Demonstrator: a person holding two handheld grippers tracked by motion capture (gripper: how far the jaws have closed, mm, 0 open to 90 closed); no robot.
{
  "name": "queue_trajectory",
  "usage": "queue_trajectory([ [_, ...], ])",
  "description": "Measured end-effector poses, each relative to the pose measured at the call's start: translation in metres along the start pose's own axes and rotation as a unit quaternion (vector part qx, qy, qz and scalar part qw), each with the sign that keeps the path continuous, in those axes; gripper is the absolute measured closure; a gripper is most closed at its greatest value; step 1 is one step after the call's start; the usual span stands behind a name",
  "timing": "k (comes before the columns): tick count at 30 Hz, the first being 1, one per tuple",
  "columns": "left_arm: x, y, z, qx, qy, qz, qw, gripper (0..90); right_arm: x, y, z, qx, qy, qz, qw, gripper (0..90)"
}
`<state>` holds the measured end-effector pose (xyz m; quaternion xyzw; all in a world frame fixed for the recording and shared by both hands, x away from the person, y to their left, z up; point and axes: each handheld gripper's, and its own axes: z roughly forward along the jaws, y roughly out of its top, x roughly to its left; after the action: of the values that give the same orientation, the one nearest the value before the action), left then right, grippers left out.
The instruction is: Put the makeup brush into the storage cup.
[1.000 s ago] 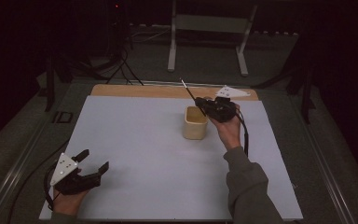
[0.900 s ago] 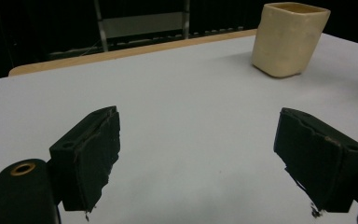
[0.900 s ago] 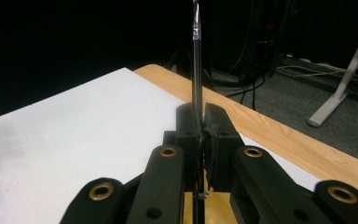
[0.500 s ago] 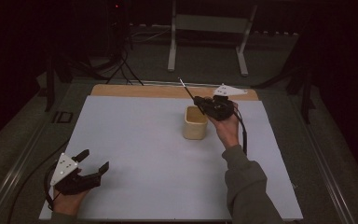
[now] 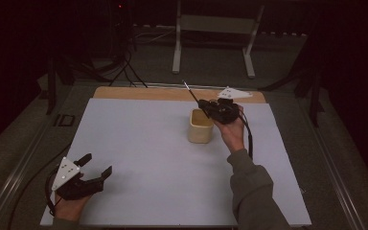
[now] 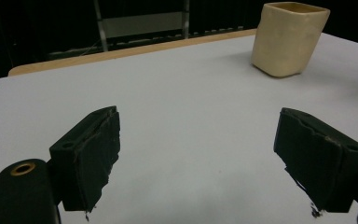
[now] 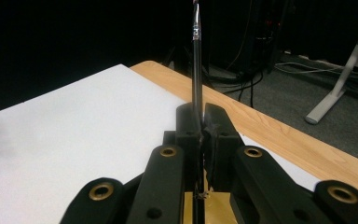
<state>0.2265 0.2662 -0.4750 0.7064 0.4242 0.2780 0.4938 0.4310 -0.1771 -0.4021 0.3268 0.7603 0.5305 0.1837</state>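
A cream square cup (image 5: pixel 201 125) stands upright on the white board, right of centre; in the left gripper view the cup (image 6: pixel 289 37) sits at the far upper right. My right gripper (image 5: pixel 206 106) hovers just above the cup's far right rim, shut on a thin dark pen (image 5: pixel 190 91) that points up and to the far left. The right gripper view has the jaws (image 7: pixel 200 122) pinched on the pen (image 7: pixel 196 60), with the cup's yellow inside (image 7: pixel 214 205) below them. My left gripper (image 5: pixel 96 165) rests low at the near left, open and holding nothing (image 6: pixel 209 154).
The white board (image 5: pixel 139 143) covers a wooden tabletop whose bare strip (image 5: pixel 148 92) runs along the far edge. Behind the table stand a metal frame's legs (image 5: pixel 177 57) and a tangle of cables (image 5: pixel 124 67) on the dark floor.
The right gripper and its pen have drifted very slightly toward the far left. The left gripper has stayed where it was.
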Motion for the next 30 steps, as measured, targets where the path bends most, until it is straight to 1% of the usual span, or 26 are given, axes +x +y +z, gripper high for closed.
queue_trajectory([
  [16,0.000,0.000,0.000,0.000,0.000,0.000,1.0000,15.5,-0.003,-0.006,0.006,0.010,-0.004,0.002,0.9999,85.4],
  [30,0.000,0.000,-0.001,-0.002,0.000,0.000,1.0000,15.5,-0.001,-0.014,0.011,0.018,-0.005,-0.002,0.9998,85.4],
])
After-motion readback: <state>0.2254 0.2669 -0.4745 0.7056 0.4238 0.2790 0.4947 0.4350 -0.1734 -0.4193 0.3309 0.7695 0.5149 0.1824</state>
